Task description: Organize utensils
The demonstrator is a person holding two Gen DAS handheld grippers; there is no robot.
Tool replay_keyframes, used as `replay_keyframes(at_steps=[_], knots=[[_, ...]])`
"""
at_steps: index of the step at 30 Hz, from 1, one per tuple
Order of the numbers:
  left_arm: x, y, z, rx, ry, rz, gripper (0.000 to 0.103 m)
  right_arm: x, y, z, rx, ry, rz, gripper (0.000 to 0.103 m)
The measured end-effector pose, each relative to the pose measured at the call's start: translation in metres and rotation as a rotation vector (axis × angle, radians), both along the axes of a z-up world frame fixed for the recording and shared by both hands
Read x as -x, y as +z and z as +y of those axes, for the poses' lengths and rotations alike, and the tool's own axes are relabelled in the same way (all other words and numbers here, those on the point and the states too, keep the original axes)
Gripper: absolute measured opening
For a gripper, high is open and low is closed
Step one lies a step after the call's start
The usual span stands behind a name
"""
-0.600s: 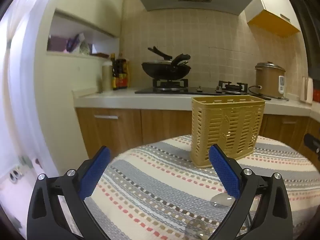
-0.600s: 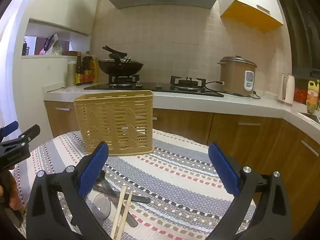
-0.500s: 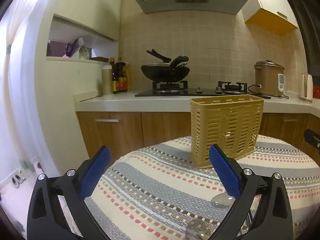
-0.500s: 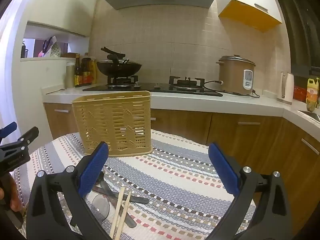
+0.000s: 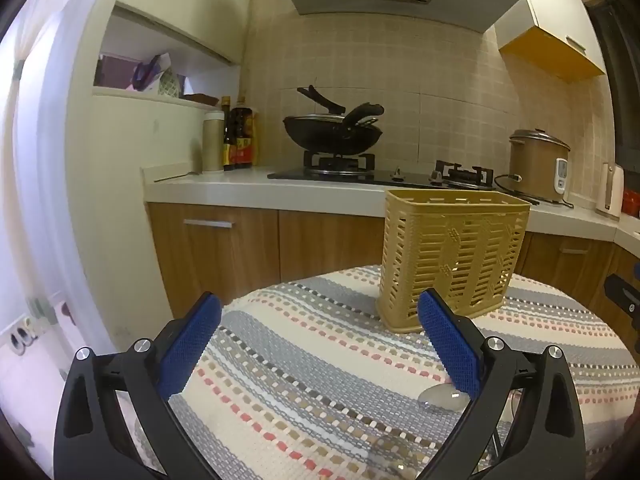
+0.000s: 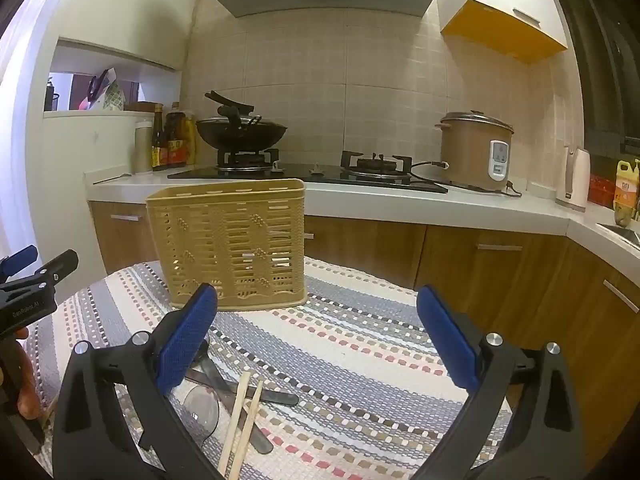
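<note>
Nothing picked yet, I judge I'm at the start. My left hand-held gripper and right hand-held gripper both hang released, empty, above the desk. Utensils lie loose near the right one: chopsticks, dark utensils, a clear spoon. The yellow basket stands upright beyond them. Next: lower the right, close on the chopsticks. Striped cloth on the desk; kitchen counter, wok, rice cooker behind.

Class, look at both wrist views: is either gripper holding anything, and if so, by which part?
Nothing is held. The left gripper and right gripper both have jaws wide open, empty, above the tablecloth; the chopsticks lie untouched.
</note>
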State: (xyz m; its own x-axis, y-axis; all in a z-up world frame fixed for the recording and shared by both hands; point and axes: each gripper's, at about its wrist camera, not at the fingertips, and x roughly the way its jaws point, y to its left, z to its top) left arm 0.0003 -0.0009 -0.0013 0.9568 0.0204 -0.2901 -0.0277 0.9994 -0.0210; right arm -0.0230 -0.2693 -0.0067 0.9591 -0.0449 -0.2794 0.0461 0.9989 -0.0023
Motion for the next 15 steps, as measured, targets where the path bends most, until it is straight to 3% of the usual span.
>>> replay_keyframes(at_steps=[15], knots=[[0.0007, -0.0032, -0.0006, 0.0, 0.002, -0.005, 0.095, 0.0009, 0.0013, -0.0007, -0.002, 0.002, -0.003, 0.095]])
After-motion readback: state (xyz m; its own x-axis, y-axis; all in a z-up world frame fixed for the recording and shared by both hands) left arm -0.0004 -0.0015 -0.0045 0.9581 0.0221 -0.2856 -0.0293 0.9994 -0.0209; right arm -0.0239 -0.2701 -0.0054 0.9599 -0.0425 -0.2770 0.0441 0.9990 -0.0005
